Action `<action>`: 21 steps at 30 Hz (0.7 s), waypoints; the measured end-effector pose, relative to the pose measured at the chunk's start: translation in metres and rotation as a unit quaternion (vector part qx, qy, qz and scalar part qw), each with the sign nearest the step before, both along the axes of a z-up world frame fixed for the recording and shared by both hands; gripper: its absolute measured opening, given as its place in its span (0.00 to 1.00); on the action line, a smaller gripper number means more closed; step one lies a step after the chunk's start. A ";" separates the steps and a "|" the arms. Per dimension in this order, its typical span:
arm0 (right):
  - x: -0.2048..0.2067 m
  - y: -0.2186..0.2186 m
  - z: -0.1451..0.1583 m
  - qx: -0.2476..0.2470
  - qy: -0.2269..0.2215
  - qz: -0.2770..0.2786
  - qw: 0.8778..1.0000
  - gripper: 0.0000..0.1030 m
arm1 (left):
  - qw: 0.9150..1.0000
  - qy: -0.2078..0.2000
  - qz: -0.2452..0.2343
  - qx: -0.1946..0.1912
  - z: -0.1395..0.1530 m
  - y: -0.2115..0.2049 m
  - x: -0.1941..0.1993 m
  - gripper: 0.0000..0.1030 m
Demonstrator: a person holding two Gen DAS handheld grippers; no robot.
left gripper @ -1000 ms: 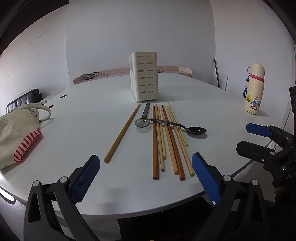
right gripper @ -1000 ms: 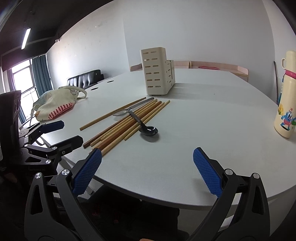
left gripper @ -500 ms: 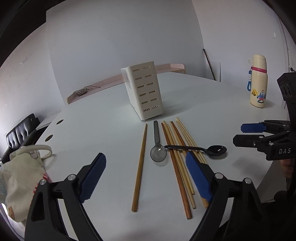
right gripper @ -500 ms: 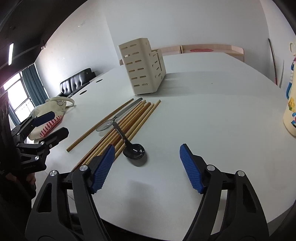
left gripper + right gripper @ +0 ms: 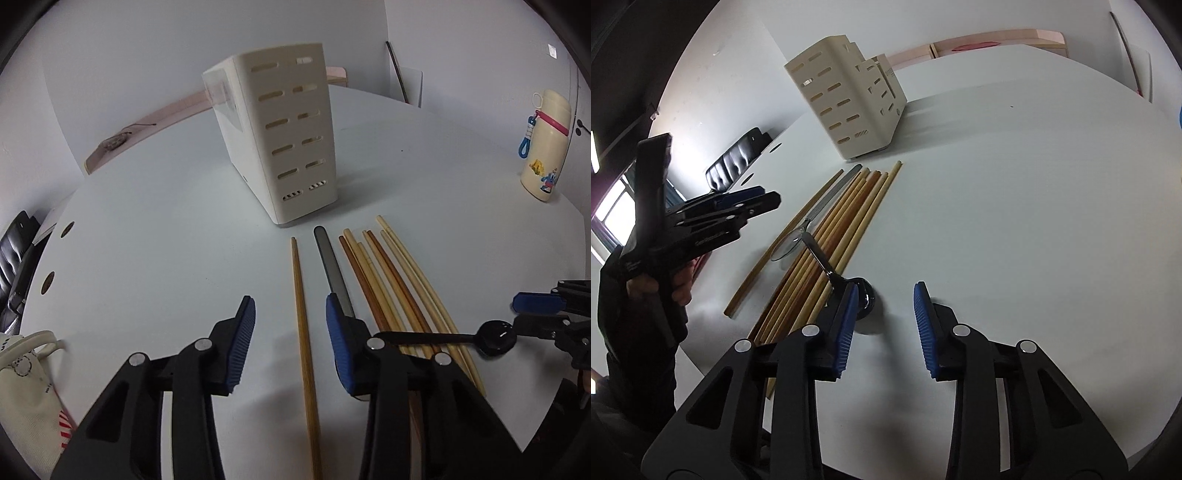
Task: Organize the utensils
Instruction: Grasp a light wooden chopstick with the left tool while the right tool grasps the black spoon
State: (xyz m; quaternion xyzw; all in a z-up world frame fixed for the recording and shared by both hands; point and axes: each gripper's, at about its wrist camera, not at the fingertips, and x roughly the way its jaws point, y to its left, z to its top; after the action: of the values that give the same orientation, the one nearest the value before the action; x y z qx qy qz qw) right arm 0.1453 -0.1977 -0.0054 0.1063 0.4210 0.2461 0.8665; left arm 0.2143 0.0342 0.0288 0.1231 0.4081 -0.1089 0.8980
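Ribbed blue-padded left claw (image 5: pixel 290 332) closing, astride slim wooden chopstick (image 5: pixel 301 306); right claw (image 5: pixel 884 317) closing on nothing

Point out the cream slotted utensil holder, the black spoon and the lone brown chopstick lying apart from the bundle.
Cream slotted utensil holder (image 5: pixel 291 136): left wrist view, slotted front face.
Black spoon (image 5: pixel 495 338): left wrist view, on its bowl.
Lone brown chopstick (image 5: pixel 301 314): left wrist view, mid-shaft.
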 end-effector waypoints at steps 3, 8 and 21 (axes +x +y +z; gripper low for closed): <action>0.002 0.003 -0.002 0.003 0.013 0.001 1.000 0.22 | 1.000 0.026 -0.002 0.000 -0.008 0.000 0.015 0.30; 0.004 0.006 -0.004 0.010 0.024 -0.001 1.000 0.22 | 0.999 0.036 -0.013 0.012 -0.013 -0.009 0.025 0.30; 0.008 0.023 -0.003 -0.017 0.018 0.007 1.000 0.19 | 0.997 0.075 0.005 0.016 -0.023 -0.010 0.053 0.22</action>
State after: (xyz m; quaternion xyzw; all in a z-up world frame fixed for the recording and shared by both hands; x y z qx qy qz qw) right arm 0.1528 -0.1746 -0.0081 0.0936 0.4416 0.2427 0.8587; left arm 0.2676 0.0247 0.0059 0.1266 0.4768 -0.1073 0.8632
